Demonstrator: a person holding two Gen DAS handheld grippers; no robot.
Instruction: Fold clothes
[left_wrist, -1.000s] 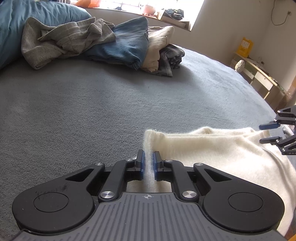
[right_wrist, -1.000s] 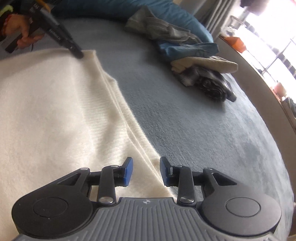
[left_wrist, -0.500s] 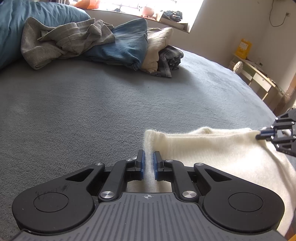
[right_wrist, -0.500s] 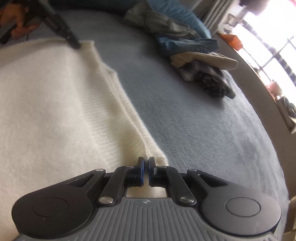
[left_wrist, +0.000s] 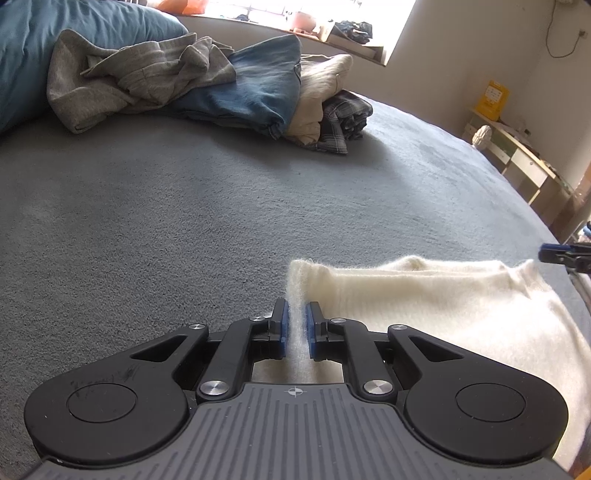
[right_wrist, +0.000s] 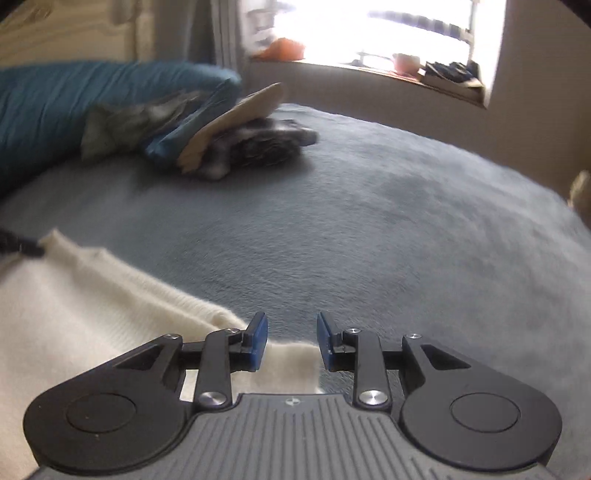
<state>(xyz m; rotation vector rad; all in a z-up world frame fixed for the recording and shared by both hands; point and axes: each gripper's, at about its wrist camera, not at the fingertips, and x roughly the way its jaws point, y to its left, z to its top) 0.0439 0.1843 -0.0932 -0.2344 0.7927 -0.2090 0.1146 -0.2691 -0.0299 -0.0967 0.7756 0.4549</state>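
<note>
While left gripper (left_wrist: 295, 328) pinches the cream sweater (left_wrist: 443, 306) corner, right gripper (right_wrist: 291, 343) jaws are opening over its other corner, fold barely begun, clothes pile (left_wrist: 207, 88) untouched.

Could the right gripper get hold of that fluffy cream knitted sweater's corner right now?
Probably yes: the right gripper has its jaws opening, with the cream sweater's corner lying between them and nothing blocking.

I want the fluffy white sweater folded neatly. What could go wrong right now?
1. Only the left gripper pinches the white sweater. The right gripper is opening, with a corner lying loose between its pads, so lifting now could leave that side sagging and crooked.
2. The grey blanket looks fuzzy, so a dragged sweater might catch and bunch.
</note>
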